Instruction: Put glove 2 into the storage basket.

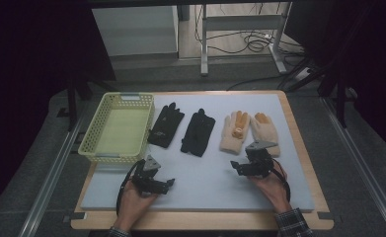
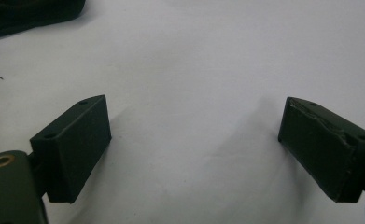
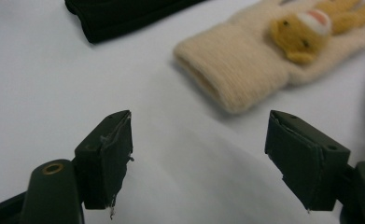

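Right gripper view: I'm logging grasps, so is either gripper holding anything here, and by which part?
Nothing is held. The right gripper has open jaws short of the cream glove's cuff; the left gripper is open over bare mat.

1. Left gripper (image 1: 169, 183): a black, boxy body with a grey three-cornered plate on top and a black cable looping off its left side.
2. Right gripper (image 1: 234, 165): the same black build, a grey three-cornered plate on top and a black cable curling past its right side.
3. In the left gripper view, the jaws end in flat black rectangular pads, each with two small holes on top; a brass-coloured ring sits in the left arm.
4. In the right gripper view, the pads' black covering is frayed and peeling at the edges.
5. A dark plaid sleeve (image 1: 293, 223) covers the right forearm.
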A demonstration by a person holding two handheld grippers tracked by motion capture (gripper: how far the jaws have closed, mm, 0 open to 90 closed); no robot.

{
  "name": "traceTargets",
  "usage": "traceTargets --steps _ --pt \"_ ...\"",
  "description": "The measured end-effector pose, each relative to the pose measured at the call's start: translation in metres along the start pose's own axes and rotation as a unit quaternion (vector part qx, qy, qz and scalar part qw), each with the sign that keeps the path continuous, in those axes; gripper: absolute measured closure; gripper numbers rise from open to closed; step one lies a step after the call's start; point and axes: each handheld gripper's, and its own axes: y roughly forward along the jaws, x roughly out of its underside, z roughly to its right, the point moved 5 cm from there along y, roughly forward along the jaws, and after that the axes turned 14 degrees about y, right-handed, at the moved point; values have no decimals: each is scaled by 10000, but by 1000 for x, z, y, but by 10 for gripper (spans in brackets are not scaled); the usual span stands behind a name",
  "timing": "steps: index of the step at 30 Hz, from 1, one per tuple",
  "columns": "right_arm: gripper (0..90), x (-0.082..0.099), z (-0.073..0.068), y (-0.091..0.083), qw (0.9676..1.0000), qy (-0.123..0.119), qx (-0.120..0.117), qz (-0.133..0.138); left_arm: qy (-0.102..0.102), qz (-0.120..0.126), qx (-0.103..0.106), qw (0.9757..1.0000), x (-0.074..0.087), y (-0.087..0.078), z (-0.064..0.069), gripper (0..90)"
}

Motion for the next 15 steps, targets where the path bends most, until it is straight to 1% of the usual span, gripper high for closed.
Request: traceTargets --steps 8,10,15 --pt "239 -19 -11 17 9998 -102 -150 -33 -2 1 0 10000 0 0 0 94" --pt "247 -23 -14 22 9997 -174 -164 -41 -2 1 0 10000 0 0 0 94" --pt "270 -37 -23 36 9995 -256 -159 -55 -1 1 1 10000 0 0 0 94"
